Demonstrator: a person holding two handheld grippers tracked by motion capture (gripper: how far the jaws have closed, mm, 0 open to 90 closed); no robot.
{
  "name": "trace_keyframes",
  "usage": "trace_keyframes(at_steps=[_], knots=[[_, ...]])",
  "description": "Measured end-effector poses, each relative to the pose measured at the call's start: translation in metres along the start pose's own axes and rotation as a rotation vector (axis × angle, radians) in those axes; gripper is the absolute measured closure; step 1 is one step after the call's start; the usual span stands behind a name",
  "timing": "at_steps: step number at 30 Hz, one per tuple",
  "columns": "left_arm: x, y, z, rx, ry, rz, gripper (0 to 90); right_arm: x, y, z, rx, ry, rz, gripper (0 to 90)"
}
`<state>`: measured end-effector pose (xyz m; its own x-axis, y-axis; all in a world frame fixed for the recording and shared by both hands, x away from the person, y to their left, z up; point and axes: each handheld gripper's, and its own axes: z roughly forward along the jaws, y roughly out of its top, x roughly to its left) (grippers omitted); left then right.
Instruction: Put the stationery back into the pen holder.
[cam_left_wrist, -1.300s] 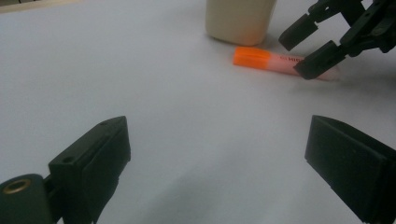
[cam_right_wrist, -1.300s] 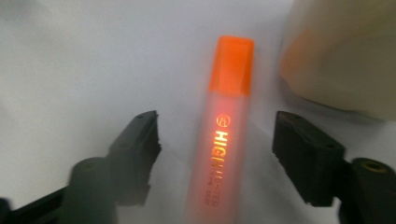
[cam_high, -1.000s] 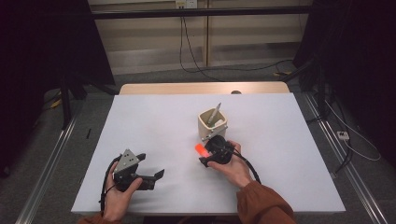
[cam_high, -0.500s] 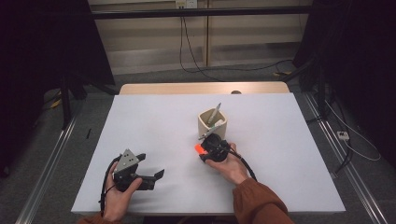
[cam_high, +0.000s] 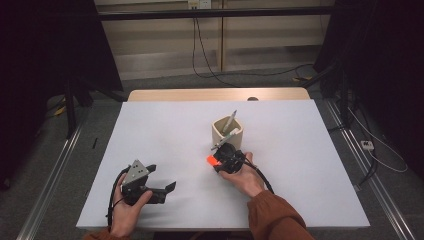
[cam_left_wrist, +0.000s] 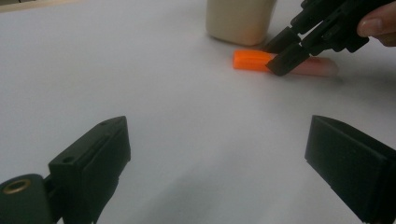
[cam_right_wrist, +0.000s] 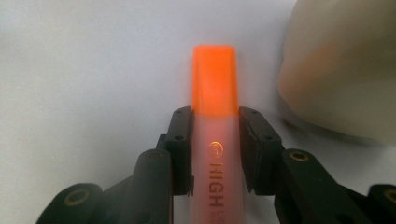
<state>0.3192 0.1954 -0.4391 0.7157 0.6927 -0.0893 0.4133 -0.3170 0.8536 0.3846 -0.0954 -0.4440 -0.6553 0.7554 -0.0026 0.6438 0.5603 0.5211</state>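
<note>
**Right gripper clamped on highlighter, left gripper idle and wide**

My right gripper (cam_high: 218, 161) has its jaws against both flanks of the orange highlighter (cam_right_wrist: 214, 140), just behind the orange cap. In the right gripper view the pads touch the pale barrel on each side, no gap I can see. The jaws have just been closing, with the highlighter between them. So: grasping it, jaws only narrowly apart, as wide as the pen body.

The highlighter lies flat on the worktop (cam_high: 165, 130), roughly mid-table, a bit toward the near edge. Its cap end points away from my right hand (cam_high: 245, 176). The beige cup (cam_high: 227, 134) stands just beside it, on the far side, near but I can't tell if touching. Pens stick out of the cup, tilted.

In the left gripper view the same highlighter (cam_left_wrist: 261, 60) lies at the foot of the cup (cam_left_wrist: 240, 21), with the right gripper's black jaws over its middle.

My left gripper (cam_high: 167, 189) sits near the near-left corner of the worktop, well apart from the highlighter. Its jaws are spread wide, nothing between them, just bare white worktop.
</note>
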Motion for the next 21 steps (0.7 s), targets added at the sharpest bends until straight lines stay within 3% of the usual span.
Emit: trace_keyframes(at_steps=[12, 21], knots=[[0.000, 0.000, 0.000, -0.001, 0.000, -0.004, 6.7, -0.001, -0.001, -0.003, -0.001, 0.014, 0.025, 67.4], [0.000, 0.000, 0.000, -0.001, 0.000, -0.002, 6.7, -0.005, -0.009, -0.012, -0.074, 0.045, 0.044, 67.4]])
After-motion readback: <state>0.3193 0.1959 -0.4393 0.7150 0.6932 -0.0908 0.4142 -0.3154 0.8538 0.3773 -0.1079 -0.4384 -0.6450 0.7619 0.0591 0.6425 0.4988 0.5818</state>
